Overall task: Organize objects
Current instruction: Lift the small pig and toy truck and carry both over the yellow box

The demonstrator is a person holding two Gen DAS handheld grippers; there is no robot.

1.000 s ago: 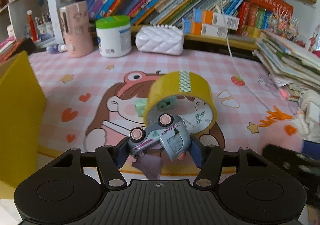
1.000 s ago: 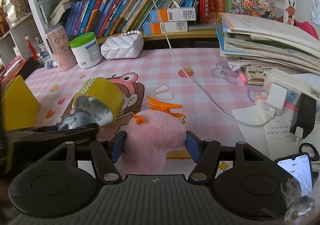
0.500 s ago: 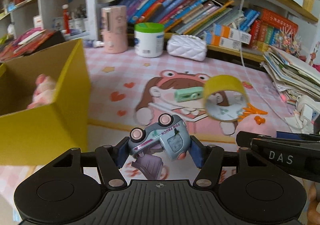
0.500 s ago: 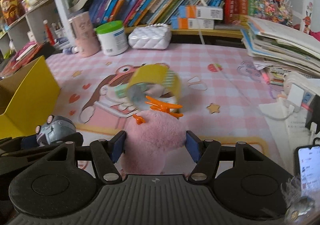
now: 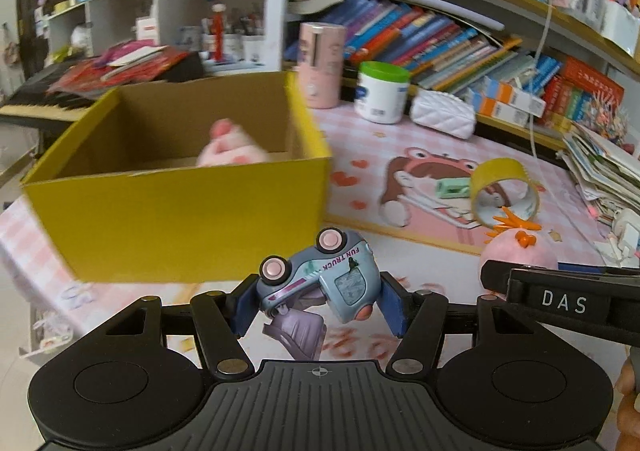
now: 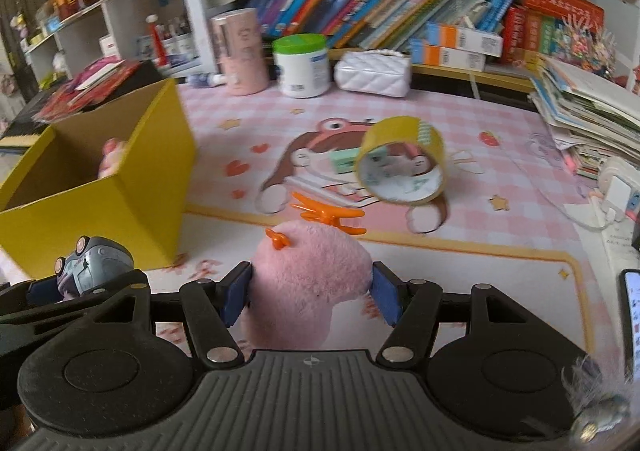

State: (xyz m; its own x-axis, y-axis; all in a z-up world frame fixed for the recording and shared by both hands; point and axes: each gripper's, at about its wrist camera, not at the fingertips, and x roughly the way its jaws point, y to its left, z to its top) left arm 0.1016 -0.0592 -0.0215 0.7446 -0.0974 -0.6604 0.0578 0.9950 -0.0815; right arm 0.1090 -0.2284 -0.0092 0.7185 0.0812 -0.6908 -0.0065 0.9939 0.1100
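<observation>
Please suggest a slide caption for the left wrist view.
Left claw carries a toy truck toward the yellow box holding a pink plush.

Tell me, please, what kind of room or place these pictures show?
Most likely a child's study desk at home. Crowded shelves of books stand behind it, a pink cartoon desk mat covers the top, and soft toys lie about, one already in the yellow box.

A pink tumbler [image 6: 239, 51], a green-lidded tub [image 6: 302, 65] and a white quilted purse [image 6: 373, 73] line the desk's back edge, below slanting books [image 6: 360, 7]. Papers [image 6: 588, 107] pile at its right edge.
</observation>
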